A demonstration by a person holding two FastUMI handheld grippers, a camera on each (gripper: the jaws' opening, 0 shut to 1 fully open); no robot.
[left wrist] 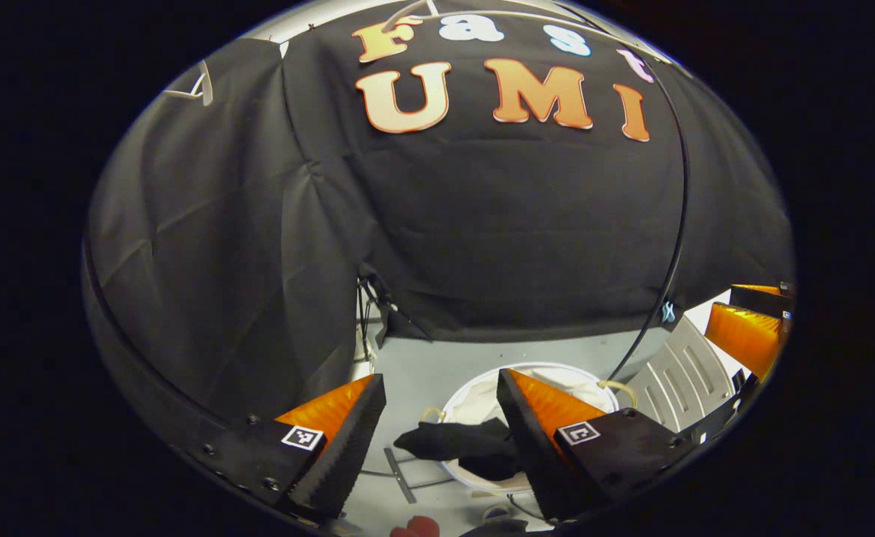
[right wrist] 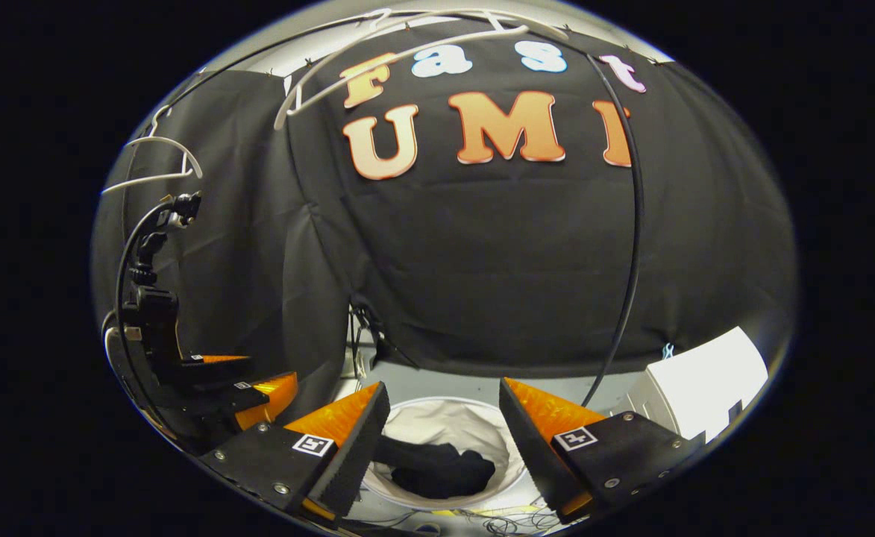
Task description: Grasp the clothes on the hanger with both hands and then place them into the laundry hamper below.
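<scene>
A black garment [left wrist: 459, 446] lies in the round white laundry hamper [left wrist: 553, 373] on the floor, one end draped over its left rim. In the right gripper view the same black garment [right wrist: 437, 466] rests inside the hamper [right wrist: 444, 410]. My left gripper [left wrist: 441, 440] is open above the hamper with nothing between its fingers. My right gripper [right wrist: 441, 447] is open too, also above the hamper and holding nothing. The left gripper [right wrist: 258, 391] shows at the lower left of the right gripper view. Bare white hangers [right wrist: 377, 60] hang at the top, another white hanger [right wrist: 157, 160] at the left.
A black cable [left wrist: 676, 246] hangs down the wall cloth toward the hamper. A grey slatted chair [left wrist: 687, 384] stands right of the hamper, and the other gripper's orange fingers [left wrist: 747, 332] are beyond it. A white box [right wrist: 702, 391] sits at the right. Loose wires [right wrist: 497, 518] lie on the floor.
</scene>
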